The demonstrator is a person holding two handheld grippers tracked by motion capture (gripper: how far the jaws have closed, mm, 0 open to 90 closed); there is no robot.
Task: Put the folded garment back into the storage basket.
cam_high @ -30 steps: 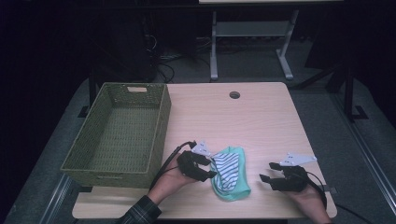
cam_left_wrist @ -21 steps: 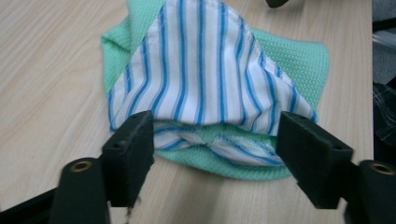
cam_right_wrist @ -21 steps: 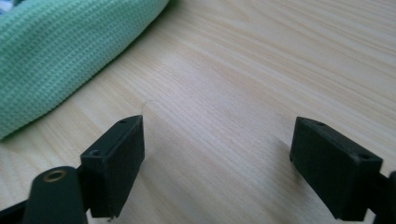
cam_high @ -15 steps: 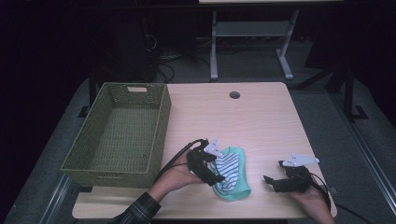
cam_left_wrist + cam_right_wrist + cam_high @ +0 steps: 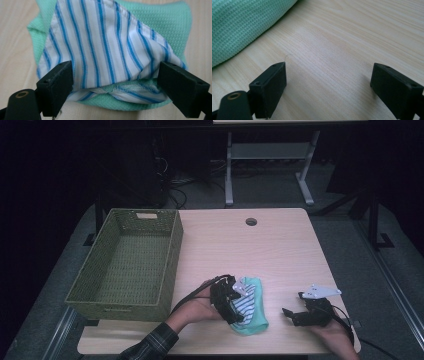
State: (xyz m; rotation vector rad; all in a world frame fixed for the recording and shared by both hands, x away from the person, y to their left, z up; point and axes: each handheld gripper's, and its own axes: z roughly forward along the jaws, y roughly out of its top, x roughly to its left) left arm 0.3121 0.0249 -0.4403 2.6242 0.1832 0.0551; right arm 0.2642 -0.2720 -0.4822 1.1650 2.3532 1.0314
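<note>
The left hand-held gripper point(image 5: 115, 82) has just spread its jaws and slid in over the striped cloth point(image 5: 107, 50) on the green cloth point(image 5: 255, 317) at the tabletop's point(image 5: 235, 245) near edge, pinching nothing yet; a fresh grab looks next; the right hand-held gripper point(image 5: 328, 82) waits spread beside it.

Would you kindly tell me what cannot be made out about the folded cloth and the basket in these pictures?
- Striped cloth: its near edge, left gripper view, lies behind the left gripper fingers.
- Green cloth: right gripper view, cut off by the frame's top and left edges.
- Basket: high view, near wall's inner face hidden by its rim.
- Cloth's left part: high view, covered by the left gripper.
</note>
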